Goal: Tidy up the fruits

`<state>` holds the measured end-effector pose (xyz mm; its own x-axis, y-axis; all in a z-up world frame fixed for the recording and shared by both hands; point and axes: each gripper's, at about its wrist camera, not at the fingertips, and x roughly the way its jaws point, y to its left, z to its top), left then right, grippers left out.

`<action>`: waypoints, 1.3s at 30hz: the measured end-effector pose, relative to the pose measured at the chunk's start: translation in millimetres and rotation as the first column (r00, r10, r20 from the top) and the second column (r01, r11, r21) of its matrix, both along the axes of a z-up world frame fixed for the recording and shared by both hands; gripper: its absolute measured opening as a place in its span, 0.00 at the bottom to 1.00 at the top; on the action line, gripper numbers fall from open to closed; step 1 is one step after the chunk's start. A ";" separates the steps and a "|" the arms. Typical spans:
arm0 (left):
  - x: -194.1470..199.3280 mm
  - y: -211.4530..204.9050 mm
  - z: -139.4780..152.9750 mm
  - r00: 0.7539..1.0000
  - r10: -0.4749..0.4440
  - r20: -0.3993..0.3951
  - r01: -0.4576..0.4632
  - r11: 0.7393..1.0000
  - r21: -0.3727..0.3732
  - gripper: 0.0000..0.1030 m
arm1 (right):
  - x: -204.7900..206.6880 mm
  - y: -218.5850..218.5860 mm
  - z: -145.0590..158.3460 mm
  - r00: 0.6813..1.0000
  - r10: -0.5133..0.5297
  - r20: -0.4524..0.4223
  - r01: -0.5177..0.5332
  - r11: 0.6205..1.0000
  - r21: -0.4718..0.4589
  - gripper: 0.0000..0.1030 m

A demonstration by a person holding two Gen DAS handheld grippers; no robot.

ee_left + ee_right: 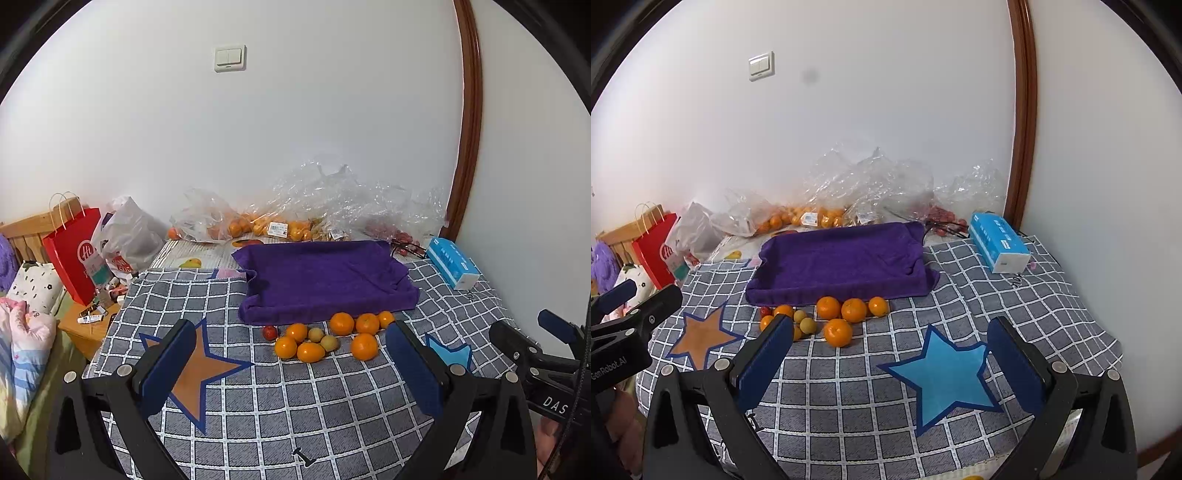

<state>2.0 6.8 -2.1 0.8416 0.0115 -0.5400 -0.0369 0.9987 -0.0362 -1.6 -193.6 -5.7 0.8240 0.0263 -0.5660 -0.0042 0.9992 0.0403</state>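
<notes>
Several oranges (364, 346) (838, 332), two small green-brown fruits (329, 342) (807, 325) and a small red fruit (270, 332) (764, 312) lie in a cluster on the checked cloth. Just behind them sits a purple towel-covered tray (317, 280) (838, 258). My left gripper (291, 365) is open and empty, hovering in front of the fruit. My right gripper (890, 362) is open and empty, to the right of the cluster above a blue star patch (945, 380). The right gripper also shows at the right edge of the left wrist view (546, 354).
Clear plastic bags with more oranges (258, 225) (809, 218) lie along the wall. A blue tissue pack (454, 267) (999, 245) sits at the right. A red paper bag (74, 254) (653, 254) and a bedside stand are at the left. An orange star patch (195, 369) (701, 338) marks the cloth.
</notes>
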 end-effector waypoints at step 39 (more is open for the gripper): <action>-2.1 6.6 4.3 1.000 0.008 0.005 -0.008 1.000 -0.020 1.00 | 4.4 8.6 2.7 1.000 0.014 -0.005 -0.014 1.000 0.019 1.00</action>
<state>-0.1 13.3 2.3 0.8444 0.0076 -0.5357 -0.0445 0.9974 -0.0559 2.8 -185.1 -3.0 0.8203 0.0484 -0.5699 -0.0180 0.9981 0.0589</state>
